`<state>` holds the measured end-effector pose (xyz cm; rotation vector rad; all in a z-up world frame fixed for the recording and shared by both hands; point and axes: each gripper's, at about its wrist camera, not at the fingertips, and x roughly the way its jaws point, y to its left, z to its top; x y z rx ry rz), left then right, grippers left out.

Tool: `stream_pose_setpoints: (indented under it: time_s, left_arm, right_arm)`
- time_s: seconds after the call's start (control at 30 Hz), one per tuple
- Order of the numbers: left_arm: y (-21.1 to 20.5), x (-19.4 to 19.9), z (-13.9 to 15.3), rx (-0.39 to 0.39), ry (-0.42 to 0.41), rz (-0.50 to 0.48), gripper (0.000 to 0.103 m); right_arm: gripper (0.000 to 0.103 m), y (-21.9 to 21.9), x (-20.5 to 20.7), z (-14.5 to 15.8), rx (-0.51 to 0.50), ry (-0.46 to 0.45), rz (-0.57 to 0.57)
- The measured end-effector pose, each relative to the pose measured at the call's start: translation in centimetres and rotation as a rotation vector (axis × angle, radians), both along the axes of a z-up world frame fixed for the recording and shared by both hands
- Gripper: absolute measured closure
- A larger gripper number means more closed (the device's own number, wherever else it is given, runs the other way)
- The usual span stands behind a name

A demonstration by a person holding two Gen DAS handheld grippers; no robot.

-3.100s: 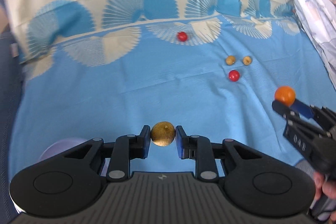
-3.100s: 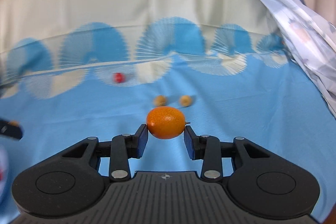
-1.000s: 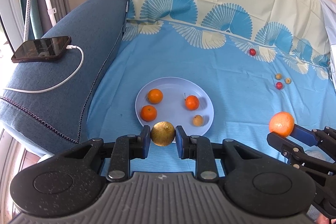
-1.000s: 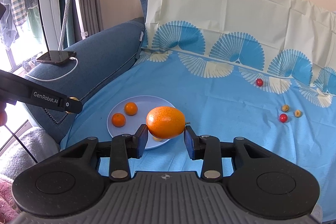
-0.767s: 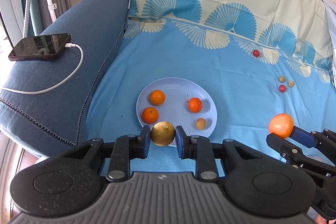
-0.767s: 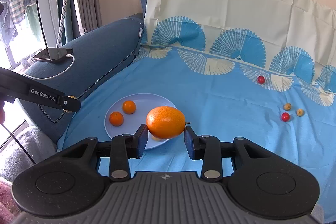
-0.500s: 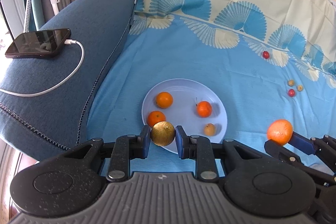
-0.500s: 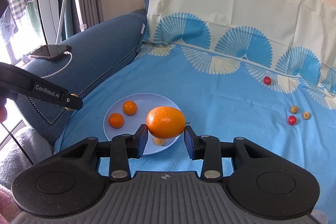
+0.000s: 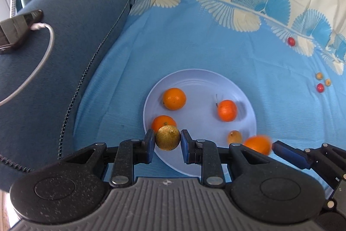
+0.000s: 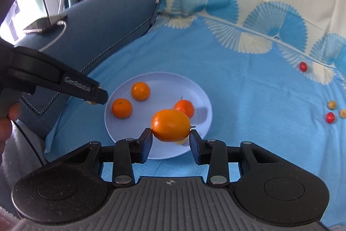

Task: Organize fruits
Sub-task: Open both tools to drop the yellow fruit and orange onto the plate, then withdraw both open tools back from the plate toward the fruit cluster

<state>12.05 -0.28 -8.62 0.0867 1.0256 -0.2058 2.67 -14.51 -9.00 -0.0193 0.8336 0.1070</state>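
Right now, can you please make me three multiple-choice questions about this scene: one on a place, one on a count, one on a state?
1. Where does the phone lie?
A. on the plate
B. on the blue sofa arm
C. on the blue sheet

2. How many red fruits lie on the sheet?
A. two
B. four
C. none

3. What is between the left gripper's fingers?
A. nothing
B. a red fruit
C. a golden-brown fruit

Answers:
1 B: the phone rests on the sofa arm, with its cable plugged in.
2 A: one red fruit near the fan pattern, another red fruit beside two small yellow ones.
3 C: the left gripper holds the golden-brown fruit over the plate edge.
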Motion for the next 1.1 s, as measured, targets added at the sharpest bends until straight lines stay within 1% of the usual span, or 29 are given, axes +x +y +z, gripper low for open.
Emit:
stream_pose_setpoints:
  time_s: [0.13, 0.2, 0.23, 0.3, 0.33, 0.37, 0.43, 0.47, 0.5, 0.6, 0.63, 0.7, 0.77, 0.9, 0.97, 1.1]
  left_arm:
    - [-0.3, 1.4, -1.7, 0.016, 0.017, -0.003, 0.075]
    - [-0.7, 2.1, -2.6, 0.035, 0.024, -0.009, 0.075]
    - [-0.9, 2.4, -2.9, 0.036, 0.027, -0.019, 0.072]
    - [-1.3, 3.0, -3.3, 0.050, 0.048, -0.034, 0.034]
    - [-1.4, 3.4, -3.4, 0.060, 0.058, -0.025, 0.002]
    - [-1.3, 3.4, -3.3, 0.059, 0.048, -0.012, 0.000]
    - [-1.1, 3.3, -2.9, 0.048, 0.035, -0.010, 0.000]
    - [-1.0, 3.2, -2.7, 0.050, 0.038, -0.014, 0.000]
    - [-0.9, 3.1, -2.5, 0.058, 0.037, -0.010, 0.000]
    - [0.0, 1.7, -1.7, 0.076, 0.028, 0.014, 0.000]
    - [0.4, 1.0, -1.3, 0.076, 0.033, 0.022, 0.000]
    - [1.2, -0.7, -0.7, 0.070, 0.043, 0.039, 0.000]
    - [1.7, -2.3, 0.0, 0.076, 0.048, 0.052, 0.000]
    - [2.7, -5.8, 1.3, 0.074, 0.036, 0.077, 0.000]
    - [2.8, -7.2, 2.0, 0.062, 0.020, 0.071, 0.000]
    - [2.6, -9.4, 3.4, 0.078, -0.053, 0.050, 0.000]
  right_arm:
    - [0.067, 0.9, 1.6, -1.2, -0.037, 0.003, 0.035]
    - [0.067, 1.4, 2.7, -2.1, -0.071, 0.007, 0.056]
    - [0.067, 1.5, 3.2, -2.4, -0.085, 0.009, 0.058]
    - [0.067, 1.5, 4.0, -2.5, -0.085, 0.024, 0.051]
    - [0.067, 1.4, 4.2, -2.4, -0.079, 0.030, 0.041]
    - [0.065, 1.2, 4.3, -2.3, -0.072, 0.032, 0.035]
    - [0.051, 1.1, 4.1, -2.0, -0.070, 0.046, 0.027]
    - [0.039, 0.9, 3.9, -1.9, -0.071, 0.051, 0.018]
    - [0.032, 0.7, 3.5, -1.8, -0.070, 0.052, 0.009]
    - [0.024, 0.4, 2.2, -1.1, -0.057, 0.068, -0.001]
    - [0.022, 0.3, 1.6, -0.8, -0.051, 0.072, -0.006]
    - [0.016, 0.3, 0.4, -0.1, -0.035, 0.074, -0.012]
    - [0.013, 0.3, -0.9, 0.8, -0.025, 0.065, -0.013]
    - [0.005, 0.4, -3.8, 2.6, -0.025, 0.020, -0.016]
    - [0.004, 0.4, -5.1, 3.5, -0.034, -0.012, -0.022]
    - [0.002, 0.3, -7.4, 5.2, -0.049, -0.083, -0.043]
